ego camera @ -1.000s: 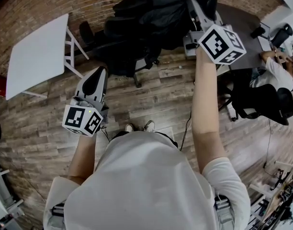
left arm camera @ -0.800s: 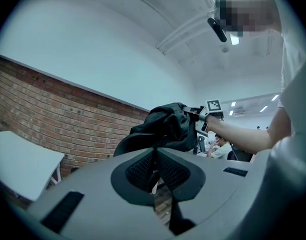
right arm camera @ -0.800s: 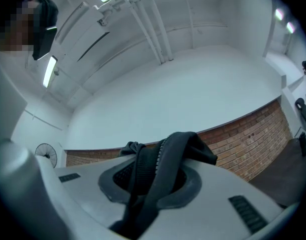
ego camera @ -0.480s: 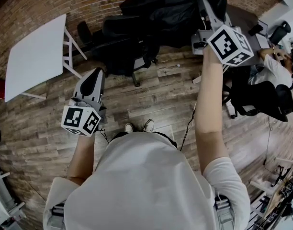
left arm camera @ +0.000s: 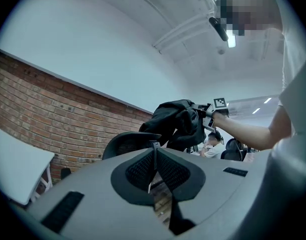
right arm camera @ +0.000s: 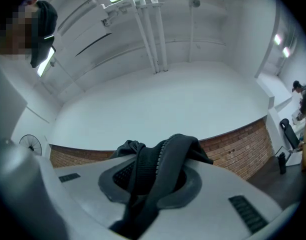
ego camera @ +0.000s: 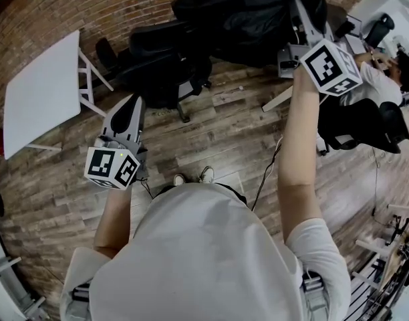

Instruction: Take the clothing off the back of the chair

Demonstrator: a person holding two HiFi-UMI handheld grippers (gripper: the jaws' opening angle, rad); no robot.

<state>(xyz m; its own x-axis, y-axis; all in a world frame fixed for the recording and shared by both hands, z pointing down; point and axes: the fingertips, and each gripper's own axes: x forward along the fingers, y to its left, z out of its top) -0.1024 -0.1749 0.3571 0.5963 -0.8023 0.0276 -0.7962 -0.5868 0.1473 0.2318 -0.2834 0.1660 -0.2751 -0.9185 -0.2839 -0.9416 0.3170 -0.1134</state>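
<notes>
The black jacket (ego camera: 244, 12) hangs bunched from my right gripper (ego camera: 299, 12), which is shut on a fold of it and held high, up and to the right of the chair. In the right gripper view the dark fabric (right arm camera: 158, 169) fills the gap between the jaws and drapes over them. The black office chair (ego camera: 161, 59) stands below and left of the jacket, and its curved back (left arm camera: 125, 140) shows bare in the left gripper view. My left gripper (ego camera: 134, 102) is shut with nothing in it, level, short of the chair. Its pads (left arm camera: 154, 154) meet.
A white table (ego camera: 41, 92) stands at the left by the brick wall. A grey desk (ego camera: 338, 25) lies behind the jacket at the right, with a seated person (ego camera: 381, 79) and another black chair (ego camera: 365, 126) beside it. A cable (ego camera: 264, 172) trails over the wood floor.
My right gripper has carried the jacket up and to the right, away from the chair. The left gripper has stayed nearly still.
</notes>
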